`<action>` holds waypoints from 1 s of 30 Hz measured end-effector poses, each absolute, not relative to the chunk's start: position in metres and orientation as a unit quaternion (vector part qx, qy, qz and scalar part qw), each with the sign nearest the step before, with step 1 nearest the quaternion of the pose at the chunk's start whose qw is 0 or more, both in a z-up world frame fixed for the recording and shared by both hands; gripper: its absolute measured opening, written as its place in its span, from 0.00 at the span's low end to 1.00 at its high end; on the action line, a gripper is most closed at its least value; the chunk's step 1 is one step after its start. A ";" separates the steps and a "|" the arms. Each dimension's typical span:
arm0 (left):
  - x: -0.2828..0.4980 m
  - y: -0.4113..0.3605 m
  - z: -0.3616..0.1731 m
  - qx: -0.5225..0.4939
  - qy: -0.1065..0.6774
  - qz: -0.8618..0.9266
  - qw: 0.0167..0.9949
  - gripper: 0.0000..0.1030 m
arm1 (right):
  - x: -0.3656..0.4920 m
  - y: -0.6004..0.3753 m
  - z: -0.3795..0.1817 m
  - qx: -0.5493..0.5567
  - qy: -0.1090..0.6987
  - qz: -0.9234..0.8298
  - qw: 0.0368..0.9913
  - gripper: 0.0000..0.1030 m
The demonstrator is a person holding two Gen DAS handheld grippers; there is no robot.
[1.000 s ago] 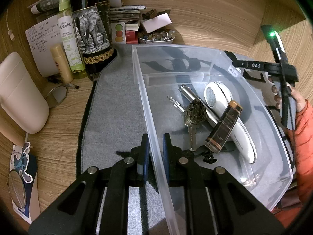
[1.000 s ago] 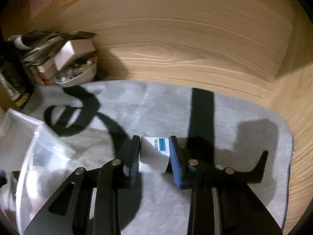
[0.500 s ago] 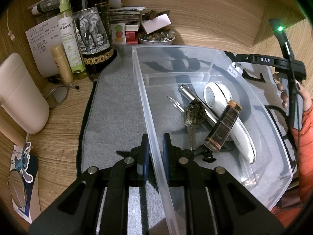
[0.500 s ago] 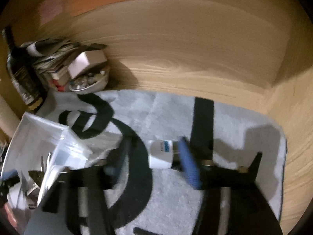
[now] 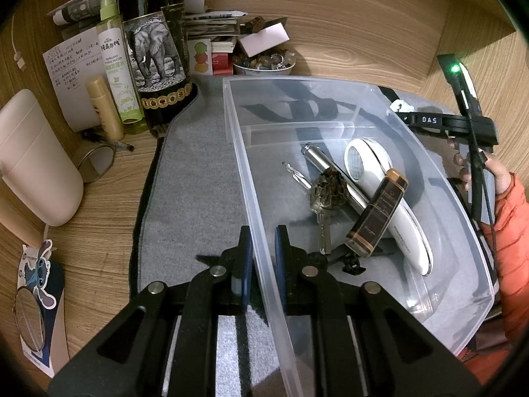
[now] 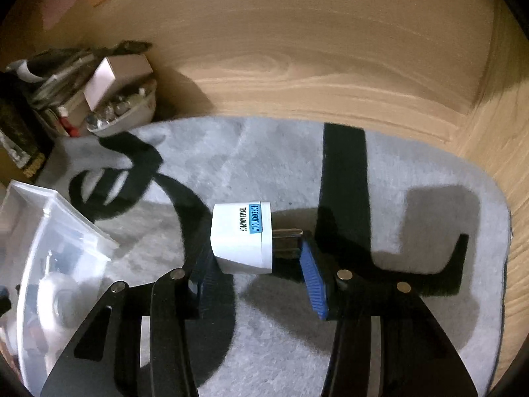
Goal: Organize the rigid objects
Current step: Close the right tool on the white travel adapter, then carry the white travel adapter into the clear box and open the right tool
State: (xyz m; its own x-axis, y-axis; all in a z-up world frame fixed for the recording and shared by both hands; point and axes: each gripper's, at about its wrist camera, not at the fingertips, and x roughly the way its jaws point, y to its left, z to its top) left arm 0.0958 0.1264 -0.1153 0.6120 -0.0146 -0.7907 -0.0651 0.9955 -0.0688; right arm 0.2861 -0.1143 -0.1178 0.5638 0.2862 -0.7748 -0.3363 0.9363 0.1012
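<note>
My left gripper (image 5: 263,248) is shut on the near left wall of the clear plastic bin (image 5: 238,152). Inside the bin lie a white lint shaver (image 5: 380,178), a brown-and-black tube (image 5: 377,221), a silver cylinder (image 5: 314,155) and keys (image 5: 325,205). My right gripper (image 6: 254,254) is closing on a white travel adaptor (image 6: 239,235) over the grey mat (image 6: 264,165). The adaptor lies crosswise. Its metal prongs (image 6: 286,233) meet the right blue pad, and its body rests against the left pad.
Behind the bin stand a dark elephant-label bottle (image 5: 155,49), a spray bottle (image 5: 115,66), a small beige bottle (image 5: 104,109), stacked papers and a bowl of trinkets (image 5: 264,63). A cream container (image 5: 36,158) stands left. A hand and orange sleeve (image 5: 509,218) are at the right.
The right gripper let go of its narrow hold on the adaptor, opened wide, and now closes on it lengthwise with the prongs pointing right. The left gripper and bin have not moved.
</note>
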 end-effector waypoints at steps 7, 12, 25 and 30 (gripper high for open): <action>0.096 0.125 -0.115 -0.045 0.440 0.014 0.897 0.12 | 0.265 -0.108 -0.089 -0.027 0.400 0.199 0.894 0.42; 0.096 0.126 -0.115 -0.045 0.440 0.014 0.897 0.12 | 0.243 -0.102 -0.059 -0.034 0.362 0.227 0.904 0.42; 0.096 0.125 -0.115 -0.045 0.440 0.014 0.897 0.12 | 0.187 -0.063 -0.023 -0.086 0.295 0.303 0.902 0.42; 0.096 0.126 -0.115 -0.045 0.440 0.014 0.897 0.12 | 0.172 -0.037 -0.035 -0.122 0.305 0.332 0.884 0.42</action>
State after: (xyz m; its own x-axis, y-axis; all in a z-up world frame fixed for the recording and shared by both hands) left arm 0.0959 0.1262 -0.1154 0.6125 -0.0143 -0.7904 -0.0646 0.9956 -0.0680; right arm 0.1722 -0.0374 -0.0345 0.5942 0.5126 -0.6199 -0.6614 0.7499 -0.0139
